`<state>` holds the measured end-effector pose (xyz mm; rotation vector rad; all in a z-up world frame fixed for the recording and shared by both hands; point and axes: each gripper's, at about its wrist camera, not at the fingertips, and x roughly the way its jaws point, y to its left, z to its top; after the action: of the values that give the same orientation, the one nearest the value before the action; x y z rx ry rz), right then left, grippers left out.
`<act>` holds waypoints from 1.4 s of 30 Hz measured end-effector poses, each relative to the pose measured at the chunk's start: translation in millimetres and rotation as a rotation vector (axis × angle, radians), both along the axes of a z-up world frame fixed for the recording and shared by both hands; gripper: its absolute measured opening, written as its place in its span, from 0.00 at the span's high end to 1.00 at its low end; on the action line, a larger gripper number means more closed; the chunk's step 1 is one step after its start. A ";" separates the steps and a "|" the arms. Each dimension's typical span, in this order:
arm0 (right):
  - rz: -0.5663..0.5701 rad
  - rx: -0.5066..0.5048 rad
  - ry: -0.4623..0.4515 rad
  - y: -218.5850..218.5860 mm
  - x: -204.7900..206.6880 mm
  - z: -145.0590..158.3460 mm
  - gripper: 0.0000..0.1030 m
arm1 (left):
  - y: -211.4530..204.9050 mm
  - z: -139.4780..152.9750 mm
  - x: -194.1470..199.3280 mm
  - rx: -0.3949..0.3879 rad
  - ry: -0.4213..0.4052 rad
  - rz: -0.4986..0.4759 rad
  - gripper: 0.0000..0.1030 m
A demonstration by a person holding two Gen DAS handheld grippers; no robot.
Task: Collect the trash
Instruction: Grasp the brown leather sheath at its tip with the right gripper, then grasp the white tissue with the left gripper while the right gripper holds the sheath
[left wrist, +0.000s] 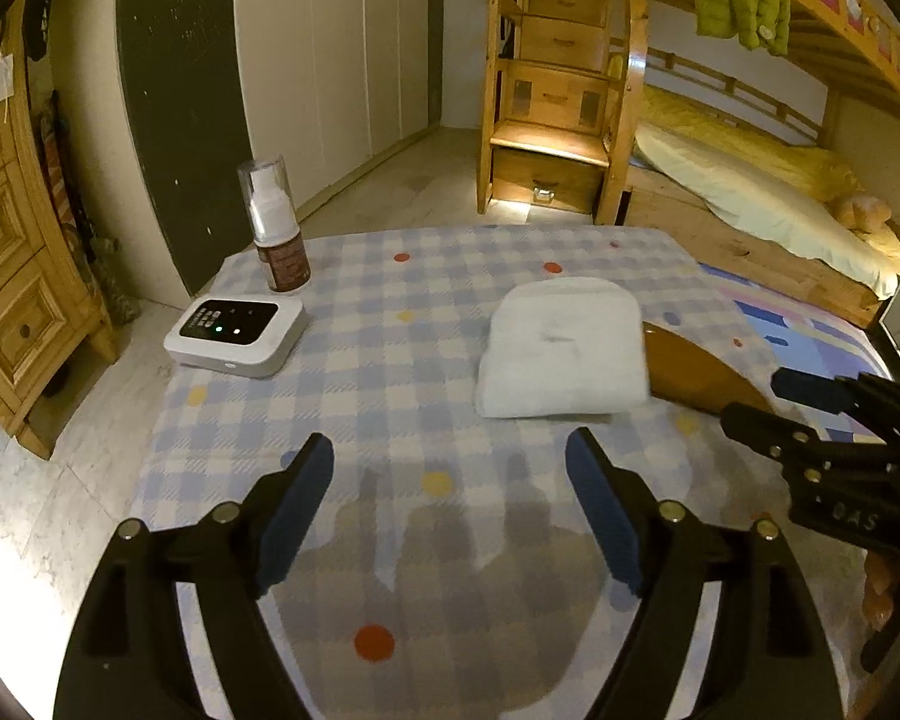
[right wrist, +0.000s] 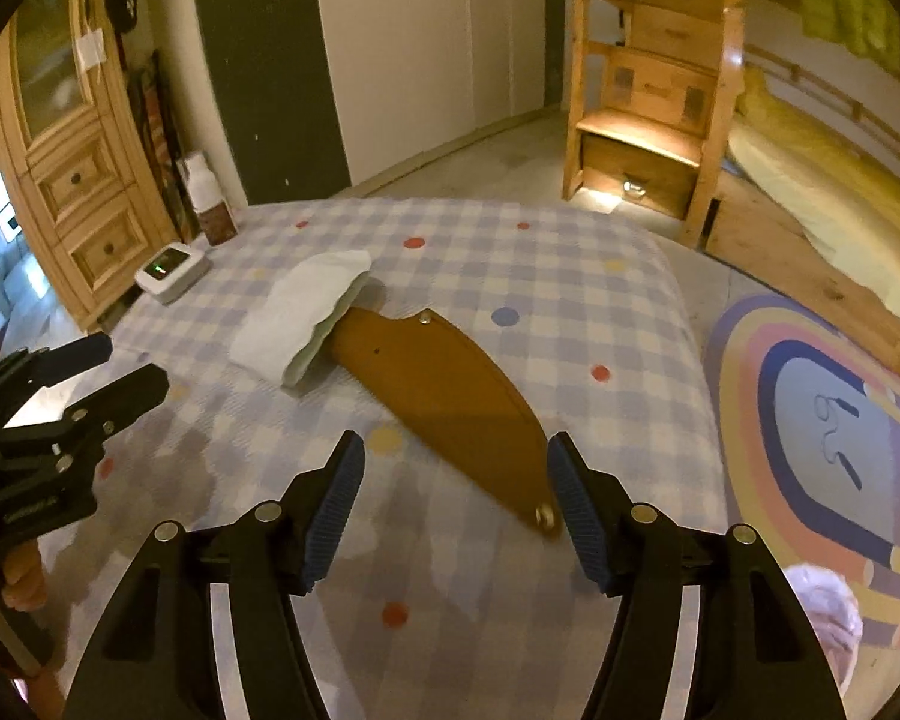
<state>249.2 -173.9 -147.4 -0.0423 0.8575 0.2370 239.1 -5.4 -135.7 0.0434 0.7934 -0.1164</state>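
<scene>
A folded white paper towel (left wrist: 561, 348) lies on the checked tablecloth (left wrist: 402, 372), ahead of my open, empty left gripper (left wrist: 450, 468). It also shows in the right wrist view (right wrist: 300, 315). A brown leather sheath (right wrist: 444, 396) lies beside the towel, its wide end under the towel's edge; in the left wrist view the sheath (left wrist: 699, 372) shows only in part. My right gripper (right wrist: 456, 468) is open and empty, hovering just short of the sheath's pointed tip. Each gripper shows in the other's view: the right gripper (left wrist: 762, 399), the left gripper (right wrist: 132, 369).
A pump spray bottle (left wrist: 276, 228) and a white device with lit dots (left wrist: 234, 330) stand at the table's far left corner. A wooden cabinet (left wrist: 6, 276) is left, a bunk bed with stairs (left wrist: 558, 120) behind, a colourful rug (right wrist: 822, 432) on the floor to the right.
</scene>
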 end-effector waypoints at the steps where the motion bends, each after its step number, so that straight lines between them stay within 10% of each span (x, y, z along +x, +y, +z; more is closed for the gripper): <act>1: 0.004 -0.005 0.008 1.5 5.7 -2.8 0.35 | -0.2 -0.9 0.6 -0.002 0.000 0.000 0.25; 14: 0.093 -0.062 0.052 16.1 36.3 -16.0 0.24 | -3.2 -6.3 8.1 0.010 -0.001 -0.022 0.25; 23: 0.115 -0.077 0.039 18.8 15.5 -14.4 0.52 | -8.9 -7.9 1.6 0.013 0.001 -0.043 0.25; 42: 0.092 0.126 0.007 -11.2 -20.1 -1.7 0.55 | -38.4 -4.9 -9.8 -0.055 -0.032 -0.248 0.35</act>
<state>229.0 -185.1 -149.1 0.0368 0.8465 0.3773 229.4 -43.8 -140.5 0.0918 0.7505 -0.3714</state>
